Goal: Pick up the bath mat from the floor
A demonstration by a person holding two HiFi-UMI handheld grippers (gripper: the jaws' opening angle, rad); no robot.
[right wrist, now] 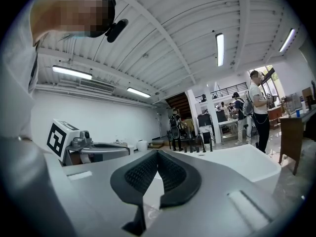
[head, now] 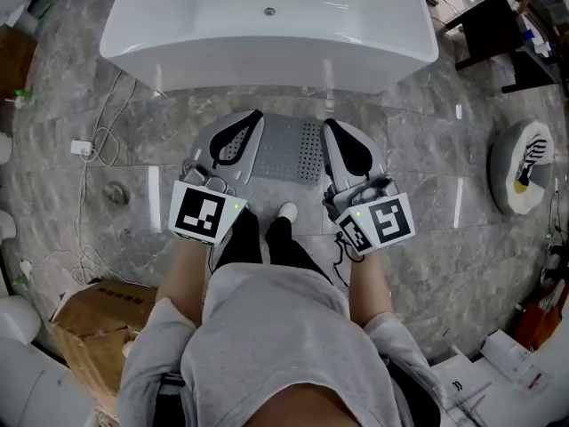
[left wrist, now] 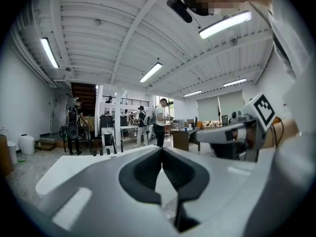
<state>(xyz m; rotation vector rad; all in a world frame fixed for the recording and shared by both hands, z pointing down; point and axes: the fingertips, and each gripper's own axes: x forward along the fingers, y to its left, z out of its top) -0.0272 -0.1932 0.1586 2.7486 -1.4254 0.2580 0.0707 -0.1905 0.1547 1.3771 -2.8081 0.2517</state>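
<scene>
Claws are both shut and empty: left claw [head: 252,121], right claw [head: 331,130]. The bath mat [head: 289,149] lies on the floor [head: 427,221], below and between them. They should open wide, then dip low to its edge.

Bathtub [head: 267,25] glossy white, smooth. Floor [head: 427,229] polished grey stone-look tile, reflective. Bath mat [head: 289,149] matt grey, perforated (rubbery look). Cardboard box [head: 98,318] matt brown. Sweatshirt [head: 276,327] soft grey cloth. Right gripper [right wrist: 157,153]: smooth grey plastic, black dimpled pads [right wrist: 140,174].
</scene>
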